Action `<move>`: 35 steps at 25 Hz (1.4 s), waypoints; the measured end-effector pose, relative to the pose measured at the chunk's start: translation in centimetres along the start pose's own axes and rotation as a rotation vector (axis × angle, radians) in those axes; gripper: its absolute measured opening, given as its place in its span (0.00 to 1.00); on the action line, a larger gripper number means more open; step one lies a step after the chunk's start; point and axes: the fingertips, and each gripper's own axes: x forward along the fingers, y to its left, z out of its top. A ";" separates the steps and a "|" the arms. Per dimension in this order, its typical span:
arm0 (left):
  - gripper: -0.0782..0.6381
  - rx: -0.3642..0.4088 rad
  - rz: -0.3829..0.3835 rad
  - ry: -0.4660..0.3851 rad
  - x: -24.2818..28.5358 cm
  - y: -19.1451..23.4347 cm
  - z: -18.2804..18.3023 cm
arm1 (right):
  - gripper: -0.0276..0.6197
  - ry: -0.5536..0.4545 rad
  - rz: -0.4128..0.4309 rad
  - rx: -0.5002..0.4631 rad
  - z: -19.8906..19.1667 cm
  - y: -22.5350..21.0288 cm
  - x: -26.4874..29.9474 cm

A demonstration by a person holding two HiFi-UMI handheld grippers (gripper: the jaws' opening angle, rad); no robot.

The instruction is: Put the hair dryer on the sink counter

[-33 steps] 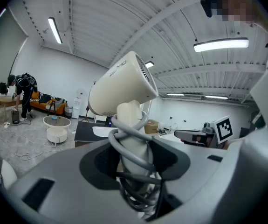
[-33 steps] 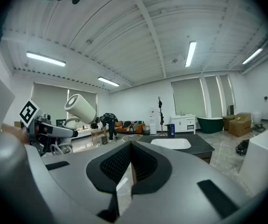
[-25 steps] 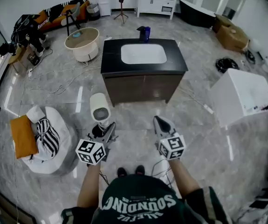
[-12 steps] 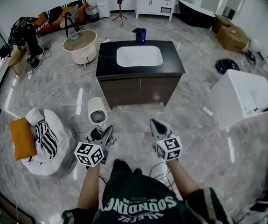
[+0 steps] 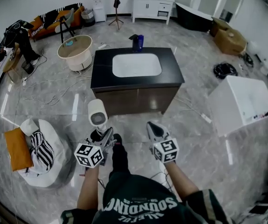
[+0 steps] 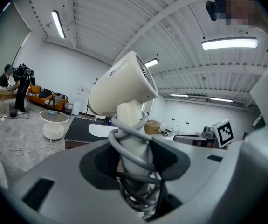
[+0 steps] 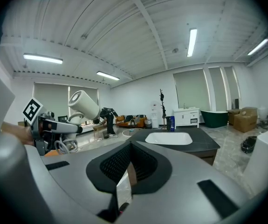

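Observation:
A white hair dryer stands upright in my left gripper, whose jaws are shut on its handle with the grey cord wound round it. Seen from the left gripper view, the hair dryer fills the middle above the jaws. My right gripper is shut and holds nothing; in its own view the jaws meet at the right gripper. The black sink counter with a white basin stands ahead on the floor, about a step beyond both grippers. The right gripper view shows the counter at right.
A blue bottle stands at the counter's far edge. A round white table is at the left, a white beanbag with cushions at the near left, a white box at the right. Cables lie on the floor.
The person has walked toward the counter, which now sits lower and nearer in the head view. Both grippers keep their pose; the hair dryer stays held.

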 end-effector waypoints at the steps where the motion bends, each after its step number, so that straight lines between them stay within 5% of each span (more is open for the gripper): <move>1: 0.36 -0.003 -0.005 0.003 1.1 0.9 0.4 | 0.04 0.003 -0.004 0.003 0.2 -0.5 1.2; 19: 0.36 0.055 -0.061 0.072 21.4 23.4 13.5 | 0.04 0.030 -0.021 0.002 11.1 -7.2 31.8; 35: 0.37 0.029 -0.004 0.086 29.7 32.7 17.9 | 0.04 0.030 -0.005 0.024 13.8 -12.1 43.8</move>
